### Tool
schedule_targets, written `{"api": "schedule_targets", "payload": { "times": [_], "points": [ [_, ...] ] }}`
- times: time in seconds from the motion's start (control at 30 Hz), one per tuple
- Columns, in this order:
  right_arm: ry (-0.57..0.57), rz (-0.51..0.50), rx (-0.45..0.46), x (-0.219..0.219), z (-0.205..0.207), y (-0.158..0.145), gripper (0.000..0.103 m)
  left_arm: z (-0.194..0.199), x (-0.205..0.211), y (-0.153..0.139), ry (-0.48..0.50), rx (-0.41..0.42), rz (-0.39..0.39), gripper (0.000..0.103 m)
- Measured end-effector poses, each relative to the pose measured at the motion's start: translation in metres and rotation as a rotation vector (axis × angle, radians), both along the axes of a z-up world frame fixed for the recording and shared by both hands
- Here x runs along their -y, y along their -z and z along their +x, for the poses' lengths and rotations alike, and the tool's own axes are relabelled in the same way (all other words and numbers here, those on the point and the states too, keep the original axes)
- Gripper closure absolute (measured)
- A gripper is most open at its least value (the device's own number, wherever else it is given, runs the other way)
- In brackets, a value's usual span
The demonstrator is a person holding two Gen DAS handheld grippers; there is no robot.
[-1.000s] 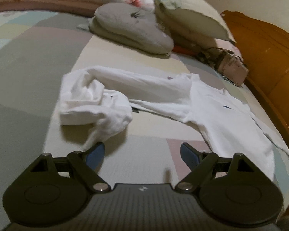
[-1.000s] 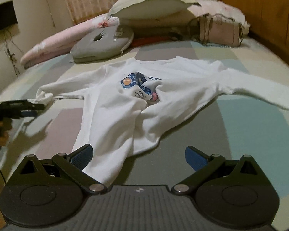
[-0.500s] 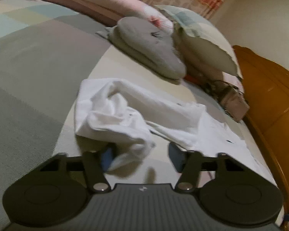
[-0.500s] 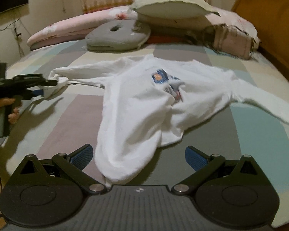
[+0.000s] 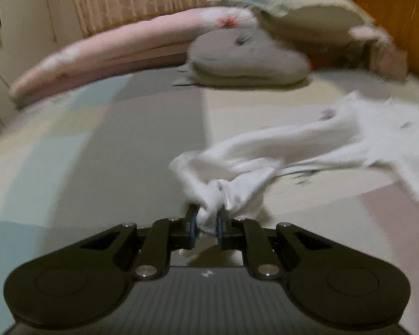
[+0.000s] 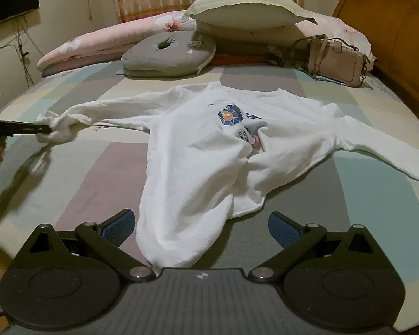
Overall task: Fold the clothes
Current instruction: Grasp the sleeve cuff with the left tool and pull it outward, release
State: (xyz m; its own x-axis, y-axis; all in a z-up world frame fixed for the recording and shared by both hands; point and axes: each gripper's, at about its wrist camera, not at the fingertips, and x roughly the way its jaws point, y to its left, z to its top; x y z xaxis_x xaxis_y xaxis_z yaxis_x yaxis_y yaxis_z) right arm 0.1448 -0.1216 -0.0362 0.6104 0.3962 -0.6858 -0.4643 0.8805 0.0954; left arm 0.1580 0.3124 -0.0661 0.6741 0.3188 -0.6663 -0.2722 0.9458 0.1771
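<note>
A white long-sleeved shirt [image 6: 209, 150] with a blue printed badge lies face up, rumpled, on the patchwork bed cover [image 6: 377, 201]. Its sleeves spread left and right. My left gripper [image 5: 206, 223] is shut on the bunched cuff of the sleeve [image 5: 265, 153], which stretches away to the right; from the right wrist view this gripper [image 6: 46, 129] shows at the far left, holding the cuff. My right gripper [image 6: 199, 227] is open, its blue pads either side of the shirt's hem at the near bed edge.
At the head of the bed lie a grey ring cushion [image 6: 167, 53], a pale pillow [image 6: 245, 8], a pink bolster [image 6: 103, 44] and a pink handbag [image 6: 338, 64]. A wooden headboard [image 6: 399, 28] stands at the right. The bed's left edge is near my left hand.
My left gripper has closed on the sleeve cuff and pulled it outward to the left, straightening the sleeve. The right gripper stayed open at the hem.
</note>
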Motion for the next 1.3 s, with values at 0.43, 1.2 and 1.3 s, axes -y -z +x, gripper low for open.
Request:
{"api": "schedule_targets", "payload": {
  "times": [0.43, 1.2, 1.3],
  "points": [
    [-0.042, 0.028, 0.0, -0.008, -0.004, 0.0, 0.0, -0.004, -0.035, -0.006, -0.091, -0.137, 0.369, 0.082],
    [-0.028, 0.097, -0.101, -0.009, 0.008, 0.02, 0.0, -0.036, -0.044, -0.031, -0.099, 0.066, -0.156, 0.063],
    [-0.021, 0.096, -0.104, -0.008, 0.008, 0.021, 0.0, 0.007, -0.028, -0.031, -0.016, 0.086, -0.177, 0.071]
  ]
}}
